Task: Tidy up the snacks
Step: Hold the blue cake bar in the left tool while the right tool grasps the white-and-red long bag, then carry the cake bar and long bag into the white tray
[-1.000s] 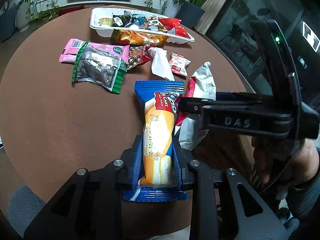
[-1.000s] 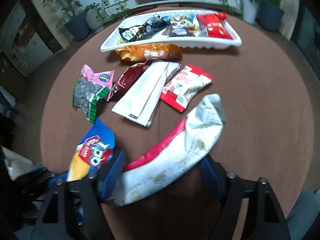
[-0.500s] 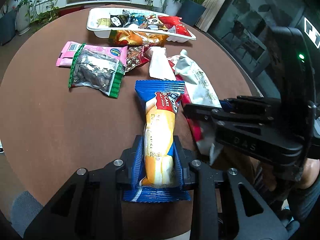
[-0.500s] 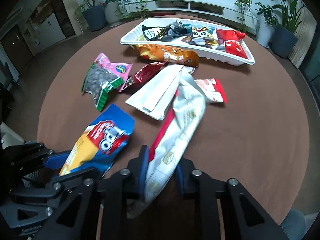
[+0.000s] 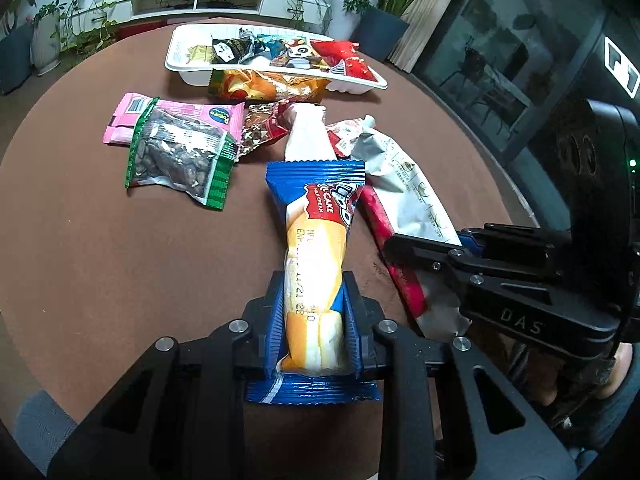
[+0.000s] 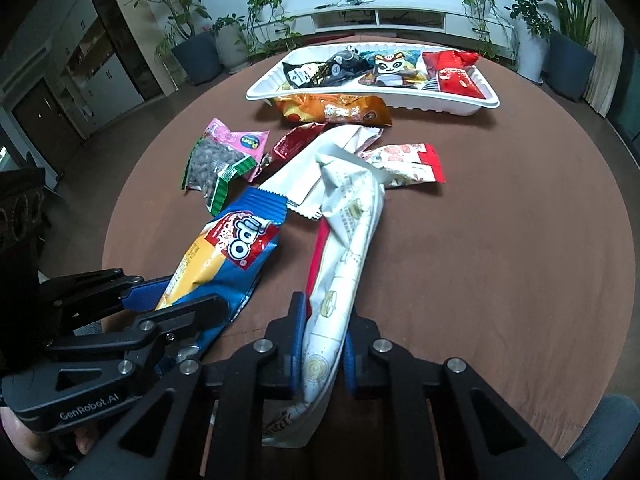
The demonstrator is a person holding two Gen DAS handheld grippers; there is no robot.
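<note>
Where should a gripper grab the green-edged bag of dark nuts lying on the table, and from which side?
Take the green-edged nut bag by its near green crimped end, coming in low from the bare table in front. That seal is flat and thin, likely pinchable; the far end overlaps the pink packet.

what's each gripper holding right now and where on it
Left gripper: blue roll cake packet, near its bottom end. Right gripper: white and red snack pouch, near its lower end.
</note>
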